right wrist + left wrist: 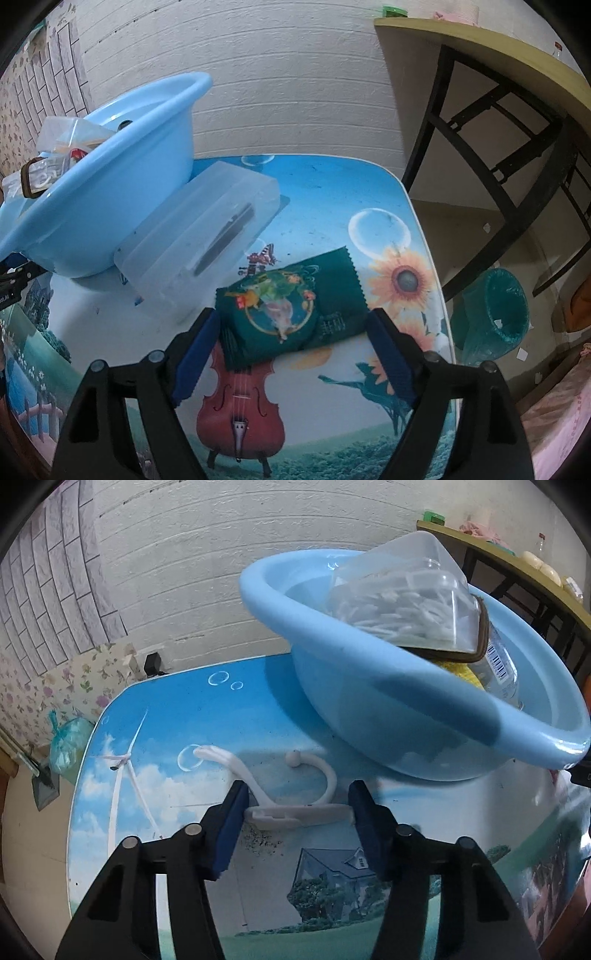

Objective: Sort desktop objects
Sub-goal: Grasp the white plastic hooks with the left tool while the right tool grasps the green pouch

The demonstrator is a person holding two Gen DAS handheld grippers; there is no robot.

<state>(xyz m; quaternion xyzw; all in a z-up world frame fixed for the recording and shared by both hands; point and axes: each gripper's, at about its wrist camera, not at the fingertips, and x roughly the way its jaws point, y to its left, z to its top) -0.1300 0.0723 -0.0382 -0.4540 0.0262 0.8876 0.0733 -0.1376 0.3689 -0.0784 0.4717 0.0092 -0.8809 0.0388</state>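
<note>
Printed tabletop [177, 709] against white brick wall. Blue basin [369, 686] sitting far side, holding clear box of cotton swabs [399, 602] and other clutter. Left gripper [297, 814] hovering spread, blue pads flanking white plastic hook [291, 812] lying flat near basin. Right gripper [293, 334] likewise spread, bracketing green snack packet [288, 306]. Translucent case [199, 236] leaning against basin, just left of packet.

a white ribbed wall [288, 74] backs the picture-printed table [332, 192], with a dark-framed wooden desk [480, 48] alongside.
</note>
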